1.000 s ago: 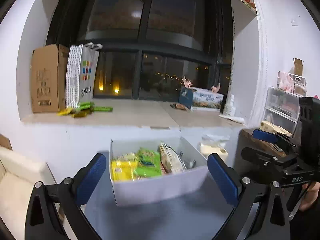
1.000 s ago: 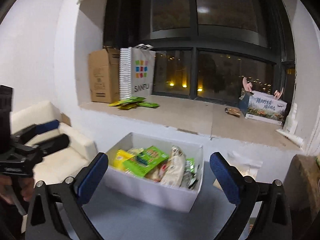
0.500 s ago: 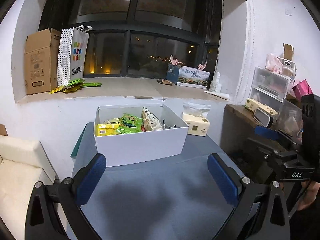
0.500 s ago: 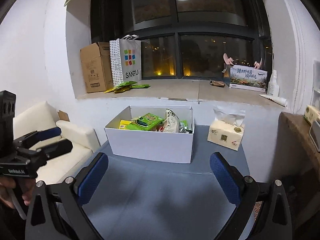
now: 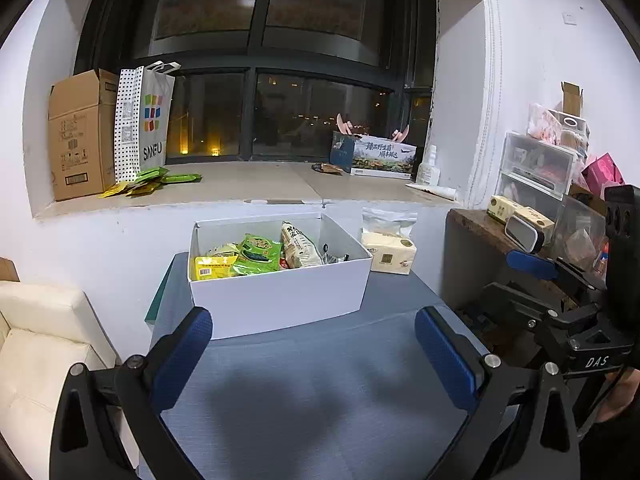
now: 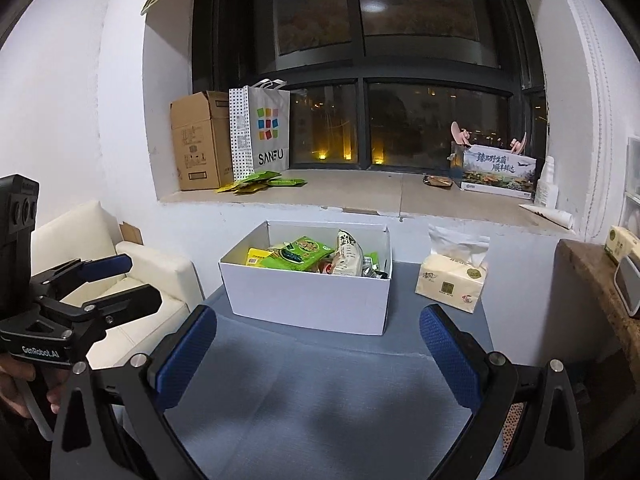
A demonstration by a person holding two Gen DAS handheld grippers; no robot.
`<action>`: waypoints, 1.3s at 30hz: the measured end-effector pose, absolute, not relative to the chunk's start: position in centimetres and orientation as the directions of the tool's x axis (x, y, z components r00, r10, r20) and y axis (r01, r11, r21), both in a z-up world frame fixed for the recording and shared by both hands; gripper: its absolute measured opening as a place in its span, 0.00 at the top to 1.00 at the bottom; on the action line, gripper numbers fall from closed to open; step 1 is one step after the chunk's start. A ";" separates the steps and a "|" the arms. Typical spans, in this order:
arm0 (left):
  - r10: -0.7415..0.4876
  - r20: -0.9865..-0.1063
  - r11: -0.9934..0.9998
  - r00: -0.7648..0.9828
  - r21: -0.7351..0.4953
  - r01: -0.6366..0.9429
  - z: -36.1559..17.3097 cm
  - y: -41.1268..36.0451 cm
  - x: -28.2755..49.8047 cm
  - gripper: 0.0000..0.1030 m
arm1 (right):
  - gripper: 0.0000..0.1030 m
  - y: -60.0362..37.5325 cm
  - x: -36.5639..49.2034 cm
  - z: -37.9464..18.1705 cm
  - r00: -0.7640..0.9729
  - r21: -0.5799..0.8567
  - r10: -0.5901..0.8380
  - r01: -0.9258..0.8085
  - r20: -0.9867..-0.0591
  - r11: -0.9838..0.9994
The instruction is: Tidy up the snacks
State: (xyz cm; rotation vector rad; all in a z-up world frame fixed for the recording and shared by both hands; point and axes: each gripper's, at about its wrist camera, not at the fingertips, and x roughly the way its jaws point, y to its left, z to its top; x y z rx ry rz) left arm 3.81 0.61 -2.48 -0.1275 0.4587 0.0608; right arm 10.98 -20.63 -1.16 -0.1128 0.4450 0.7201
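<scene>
Snack box nearer again; hand-held grippers empty

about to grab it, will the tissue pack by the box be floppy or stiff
The tissue pack will probably squash: it looks like a soft plastic wrap with a loose, crumpled flap standing up on top. It likely weighs little for its bulk, so it may slide on the smooth table if nudged. Its low, blocky shape makes tipping unlikely.
</scene>
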 end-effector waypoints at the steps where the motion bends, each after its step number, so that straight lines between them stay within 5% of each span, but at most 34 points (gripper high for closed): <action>1: 0.030 -0.447 0.990 0.894 -0.108 -0.087 -2.5 0.6 3.8 0.00 | 0.00 -20.7 11.0 -1.2 0.662 0.054 0.613 -0.660 -0.431 0.750; 39: 0.046 -0.459 0.993 0.887 -0.077 -0.091 -2.0 0.5 3.8 0.00 | 0.00 -21.1 10.6 -1.0 0.670 0.058 0.607 -0.650 -0.428 0.758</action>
